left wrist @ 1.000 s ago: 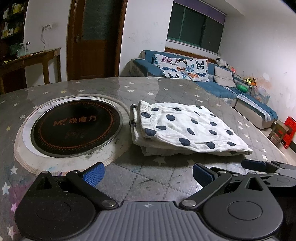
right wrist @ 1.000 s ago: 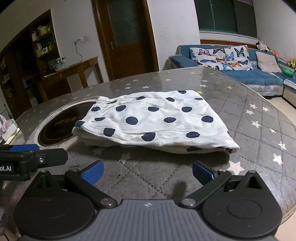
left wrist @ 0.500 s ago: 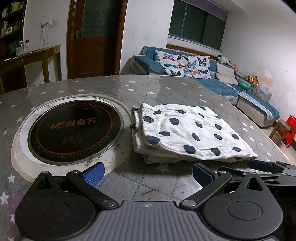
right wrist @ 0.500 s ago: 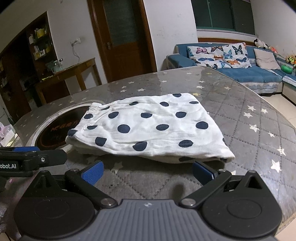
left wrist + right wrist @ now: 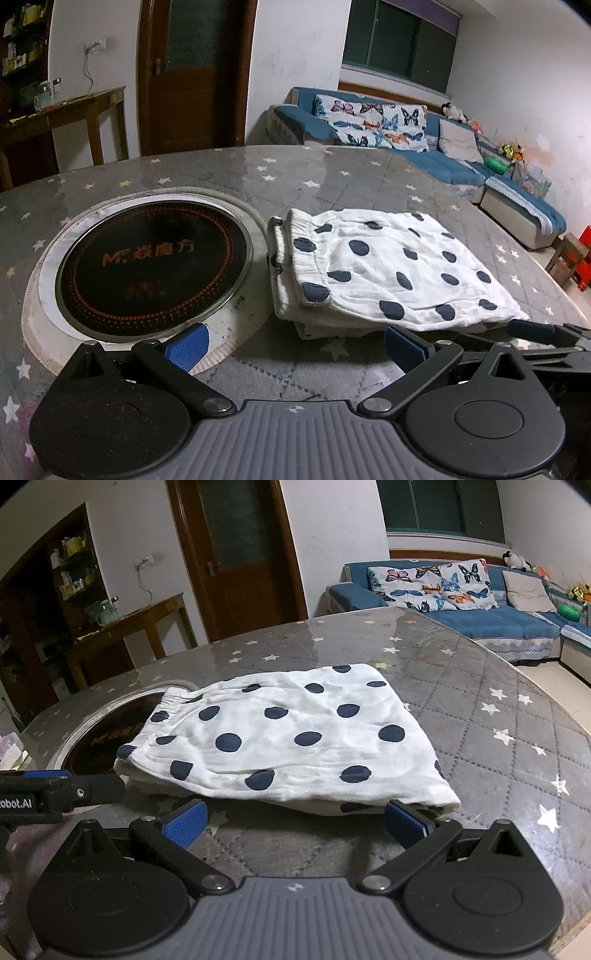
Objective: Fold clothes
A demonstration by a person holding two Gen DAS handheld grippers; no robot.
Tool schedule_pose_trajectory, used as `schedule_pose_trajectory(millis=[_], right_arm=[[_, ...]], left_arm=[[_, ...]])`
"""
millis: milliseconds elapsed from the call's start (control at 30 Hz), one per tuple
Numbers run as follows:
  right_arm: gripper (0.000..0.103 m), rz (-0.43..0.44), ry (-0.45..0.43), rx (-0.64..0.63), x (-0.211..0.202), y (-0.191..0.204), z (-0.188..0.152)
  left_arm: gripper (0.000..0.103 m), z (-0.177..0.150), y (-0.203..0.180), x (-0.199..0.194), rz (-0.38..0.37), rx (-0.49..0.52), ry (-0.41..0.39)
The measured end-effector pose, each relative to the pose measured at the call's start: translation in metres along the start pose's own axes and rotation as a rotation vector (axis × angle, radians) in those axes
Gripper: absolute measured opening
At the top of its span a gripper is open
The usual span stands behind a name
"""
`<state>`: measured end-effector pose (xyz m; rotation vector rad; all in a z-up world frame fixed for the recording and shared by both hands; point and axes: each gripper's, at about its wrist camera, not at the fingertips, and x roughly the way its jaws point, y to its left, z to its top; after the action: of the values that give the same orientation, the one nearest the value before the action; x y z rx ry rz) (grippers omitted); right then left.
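On the left of the table, a round black hob sits sunk in the top. Just right of it lies the folded dotted garment, waistband toward the hob. Near its front edge, the left gripper and right gripper hold their jaws apart, gripping nothing.

A home living room: blue sofa with butterfly cushions, wooden door, round dining table with inset hotplate.
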<state>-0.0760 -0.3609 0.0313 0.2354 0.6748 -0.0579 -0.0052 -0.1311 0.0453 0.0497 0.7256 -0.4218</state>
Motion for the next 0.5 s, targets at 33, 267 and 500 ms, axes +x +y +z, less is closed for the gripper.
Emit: schedule_pose_trajectory(millis=[33, 267, 500], right_arm=[[0.103, -0.001, 0.0, 0.0, 0.0007, -0.0005, 0.0007], [0.103, -0.002, -0.003, -0.017, 0.0019, 0.001, 0.0042], [0.103, -0.007, -0.005, -0.029, 0.0035, 0.0023, 0.0098]], left_arm=[[0.103, 0.0001, -0.0005, 0.0014, 0.003, 0.003, 0.003], [0.103, 0.0006, -0.0044, 0.0071, -0.003, 0.024, 0.016], [0.103, 0.0015, -0.0066, 0.0107, -0.007, 0.033, 0.021]])
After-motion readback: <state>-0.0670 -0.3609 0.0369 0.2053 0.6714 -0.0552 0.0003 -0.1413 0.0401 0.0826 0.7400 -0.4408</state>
